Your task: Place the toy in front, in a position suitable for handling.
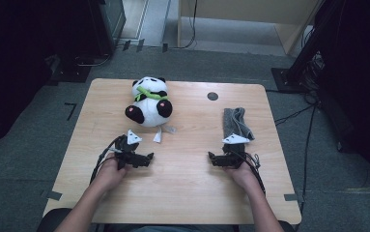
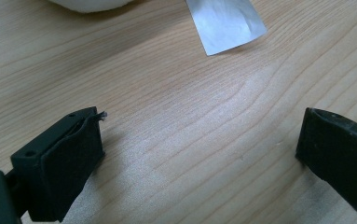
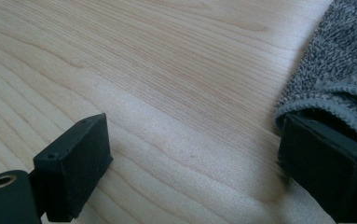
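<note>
my left gripper (image 2: 199, 140) gapes wide, empty, just short of the panda (image 1: 149, 101) and its tag (image 2: 225, 23); i might nip only the tag. my right gripper (image 3: 195, 154), wide open, empty, has one jaw touching the grey towel (image 3: 334, 70) and could drag it.

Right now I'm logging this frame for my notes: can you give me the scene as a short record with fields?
surface: wooden table
toy: panda, far left, lying apart from both grippers
cloth: grey towel, right side, folded
left gripper: open, over bare wood, near the panda's tag
right gripper: open, one of its fingers at the towel's edge
</note>
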`<action>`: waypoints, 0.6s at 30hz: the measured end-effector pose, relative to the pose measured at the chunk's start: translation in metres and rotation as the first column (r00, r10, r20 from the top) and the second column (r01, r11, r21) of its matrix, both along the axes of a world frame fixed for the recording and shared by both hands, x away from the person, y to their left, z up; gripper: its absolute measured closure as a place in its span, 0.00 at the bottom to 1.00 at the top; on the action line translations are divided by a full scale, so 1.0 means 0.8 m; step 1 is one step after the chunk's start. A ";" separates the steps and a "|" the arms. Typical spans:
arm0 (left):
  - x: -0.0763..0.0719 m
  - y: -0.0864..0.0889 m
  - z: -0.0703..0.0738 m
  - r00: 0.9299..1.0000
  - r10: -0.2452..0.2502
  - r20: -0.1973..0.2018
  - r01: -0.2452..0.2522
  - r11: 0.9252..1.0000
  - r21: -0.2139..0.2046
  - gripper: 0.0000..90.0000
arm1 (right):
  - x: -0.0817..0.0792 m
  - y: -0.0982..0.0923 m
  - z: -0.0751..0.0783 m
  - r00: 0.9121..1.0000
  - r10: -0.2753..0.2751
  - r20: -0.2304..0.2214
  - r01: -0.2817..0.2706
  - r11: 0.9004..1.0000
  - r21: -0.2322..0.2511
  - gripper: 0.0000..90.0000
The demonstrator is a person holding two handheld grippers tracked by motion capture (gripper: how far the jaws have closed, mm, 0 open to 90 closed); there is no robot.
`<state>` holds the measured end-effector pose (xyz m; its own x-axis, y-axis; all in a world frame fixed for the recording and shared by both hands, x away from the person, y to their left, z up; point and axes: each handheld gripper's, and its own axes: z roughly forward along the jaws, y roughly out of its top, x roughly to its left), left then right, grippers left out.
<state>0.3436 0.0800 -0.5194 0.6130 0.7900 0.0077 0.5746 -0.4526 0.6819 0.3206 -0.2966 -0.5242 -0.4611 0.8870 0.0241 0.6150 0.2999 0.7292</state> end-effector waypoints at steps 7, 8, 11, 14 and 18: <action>0.001 0.002 0.000 1.000 -0.008 -0.001 0.008 1.000 -0.008 0.00 | 0.000 0.000 0.000 1.000 0.000 0.000 0.000 1.000 0.000 0.10; 0.001 0.002 0.000 1.000 -0.014 -0.001 0.014 1.000 -0.009 0.00 | 0.000 0.000 0.000 1.000 0.000 0.000 0.000 1.000 0.000 0.10; 0.003 0.003 0.002 1.000 -0.023 -0.017 0.023 1.000 0.000 0.00 | 0.000 0.000 0.000 1.000 0.001 0.000 -0.001 1.000 0.000 0.10; 0.006 0.002 0.004 0.999 -0.024 -0.034 0.024 1.000 0.006 0.00 | 0.000 -0.001 0.000 1.000 0.007 0.000 -0.007 1.000 0.000 0.10; 0.009 0.006 0.008 0.998 -0.010 -0.067 0.008 1.000 -0.019 0.00 | 0.001 -0.002 0.001 1.000 0.024 -0.007 -0.024 1.000 -0.003 0.10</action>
